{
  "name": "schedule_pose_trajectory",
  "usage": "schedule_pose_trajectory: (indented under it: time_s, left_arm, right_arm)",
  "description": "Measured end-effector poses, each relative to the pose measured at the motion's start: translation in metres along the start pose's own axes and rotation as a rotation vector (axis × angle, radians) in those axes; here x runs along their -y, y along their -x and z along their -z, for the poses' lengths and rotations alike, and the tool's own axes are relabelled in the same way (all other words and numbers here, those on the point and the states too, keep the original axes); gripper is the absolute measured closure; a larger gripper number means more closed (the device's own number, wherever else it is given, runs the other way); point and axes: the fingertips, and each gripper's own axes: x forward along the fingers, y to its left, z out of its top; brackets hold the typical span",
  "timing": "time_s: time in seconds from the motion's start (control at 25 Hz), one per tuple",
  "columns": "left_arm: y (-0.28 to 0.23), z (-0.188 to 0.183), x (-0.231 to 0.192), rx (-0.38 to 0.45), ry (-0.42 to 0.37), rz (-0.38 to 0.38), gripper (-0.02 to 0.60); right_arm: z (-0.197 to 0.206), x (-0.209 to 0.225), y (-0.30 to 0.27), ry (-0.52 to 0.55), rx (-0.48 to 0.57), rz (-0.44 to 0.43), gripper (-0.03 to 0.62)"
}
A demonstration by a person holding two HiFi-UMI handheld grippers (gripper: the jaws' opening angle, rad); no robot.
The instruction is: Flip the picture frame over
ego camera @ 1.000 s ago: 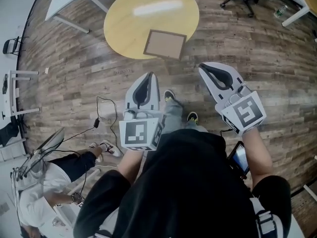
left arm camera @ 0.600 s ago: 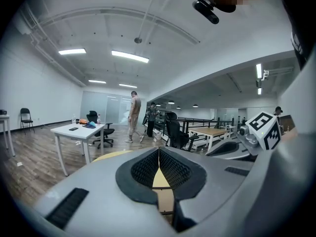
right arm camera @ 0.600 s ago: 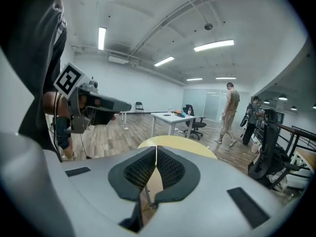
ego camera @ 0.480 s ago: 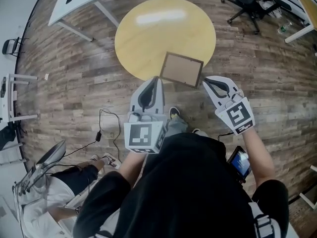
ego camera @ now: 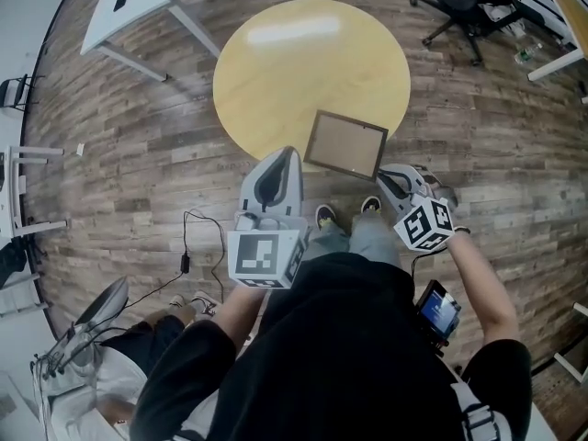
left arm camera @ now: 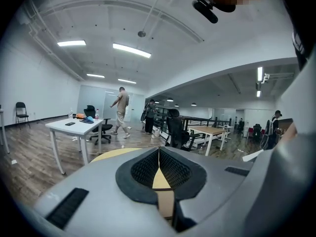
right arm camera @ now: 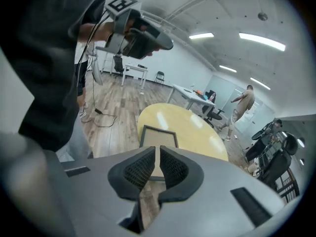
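At the near edge of the round table (ego camera: 276, 62), a little toward the person's right, the picture frame (ego camera: 346, 144) lies flat, showing a plain brown panel inside a dark border. Its near side seems to reach the rim or hang slightly over it. Its long axis runs across the person from left to right, skewed so that the right end sits closer to the body. The frame lies between the two tools. The left gripper (ego camera: 290, 152) has its tip just beside the near left corner, and the right gripper (ego camera: 386, 174) has its tip just beside the near right corner. Both are clenched on nothing: in each gripper view the pads meet with only a slit between them, and the frame lies beyond the tips, untouched. The left gripper looks out almost level across the tabletop, so the frame shows only as a sliver under its pads. The right gripper tilts down at the frame, whose near long side runs crosswise straight ahead of its jaws. Judging from this, the right hand is better placed to take that near side, and its jaws must part first.
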Motion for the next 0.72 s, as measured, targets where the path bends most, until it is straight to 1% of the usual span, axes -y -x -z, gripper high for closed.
schedule_pose_trajectory:
  time_s: [0.16, 0.2, 0.24, 0.28, 0.4, 0.52, 0.6, 0.72]
  left_arm:
    - [-0.016, 0.006, -0.002, -0.033, 0.013, 0.005, 0.558]
    - [-0.019, 0.007, -0.001, -0.040, 0.011, 0.001, 0.558]
    - [-0.021, 0.008, 0.000, -0.049, 0.010, -0.007, 0.558]
    - [-0.024, 0.009, -0.001, -0.062, 0.011, -0.017, 0.558]
    - [-0.028, 0.016, -0.002, -0.082, 0.001, -0.029, 0.558]
    - [-0.030, 0.021, -0.008, -0.100, -0.006, -0.048, 0.558]
    - [-0.029, 0.023, -0.012, -0.114, -0.007, -0.068, 0.558]
    - [-0.024, 0.028, -0.017, -0.133, -0.016, -0.092, 0.558]
  right_arm:
    - [0.048, -0.020, -0.033, 0.093, -0.098, -0.087, 0.566]
    - [0.057, -0.026, -0.038, 0.122, -0.109, -0.103, 0.545]
    - [0.065, -0.031, -0.042, 0.147, -0.112, -0.114, 0.490]
    - [0.071, -0.035, -0.045, 0.169, -0.112, -0.120, 0.457]
    - [0.085, -0.047, -0.055, 0.257, -0.119, -0.133, 0.408]
    - [0.098, -0.056, -0.071, 0.392, -0.145, -0.151, 0.363]
    - [0.107, -0.060, -0.083, 0.493, -0.168, -0.144, 0.352]
    - [0.114, -0.059, -0.099, 0.618, -0.189, -0.084, 0.352]
